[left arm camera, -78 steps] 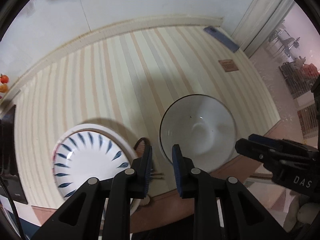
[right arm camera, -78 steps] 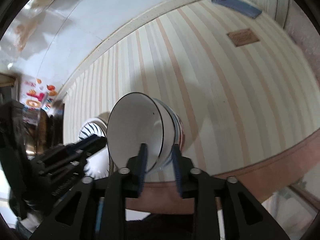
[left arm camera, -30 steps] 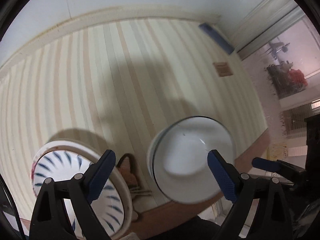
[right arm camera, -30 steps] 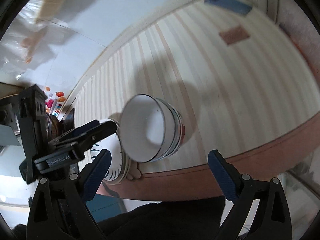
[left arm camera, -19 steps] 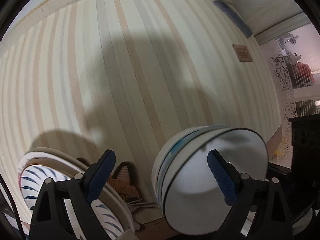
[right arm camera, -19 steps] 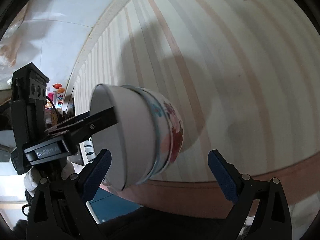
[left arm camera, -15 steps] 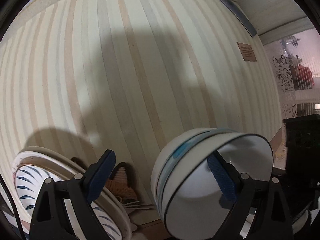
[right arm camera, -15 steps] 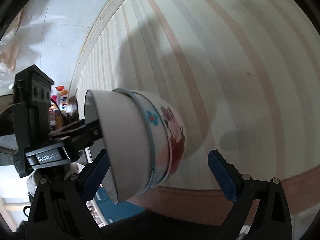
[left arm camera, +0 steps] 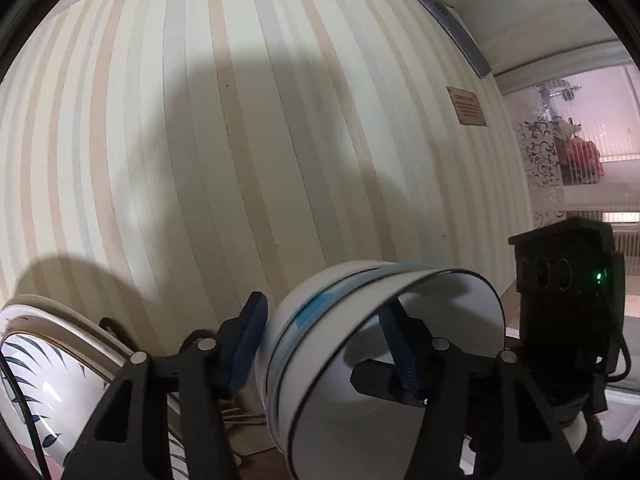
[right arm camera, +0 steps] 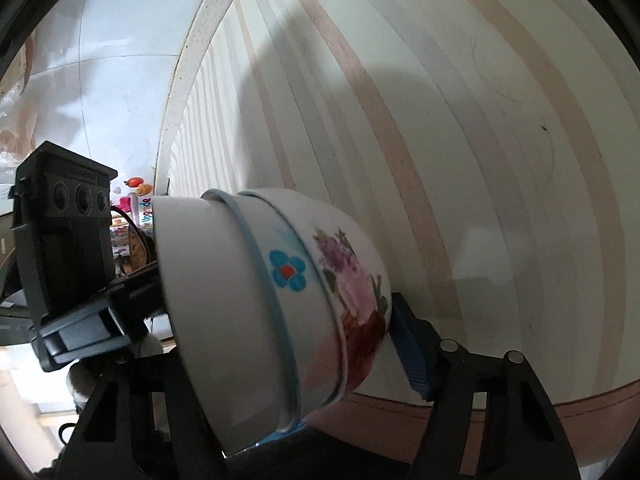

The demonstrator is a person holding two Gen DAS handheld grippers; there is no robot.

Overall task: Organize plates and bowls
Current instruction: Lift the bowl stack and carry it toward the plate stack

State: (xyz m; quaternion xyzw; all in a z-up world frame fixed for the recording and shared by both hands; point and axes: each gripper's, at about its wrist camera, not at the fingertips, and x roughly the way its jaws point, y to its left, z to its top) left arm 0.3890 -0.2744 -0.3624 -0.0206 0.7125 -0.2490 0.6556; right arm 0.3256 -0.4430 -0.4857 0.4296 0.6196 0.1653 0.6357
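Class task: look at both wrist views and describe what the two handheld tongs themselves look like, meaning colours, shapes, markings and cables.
The left tongs are matte black angular linkage arms with silver pivot rivets and ribbed blue finger pads. The right tongs look alike, though only one blue pad shows. Each carries a boxy black camera module with three round lenses, a green light and black cables.

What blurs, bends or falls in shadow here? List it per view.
Left wrist: fisheye curves the striped tabletop, a broad shadow crosses it, the window at right is washed out pink. Right wrist: the nested bowls fill the frame, near rim soft, stripes bowed, shadow behind them.
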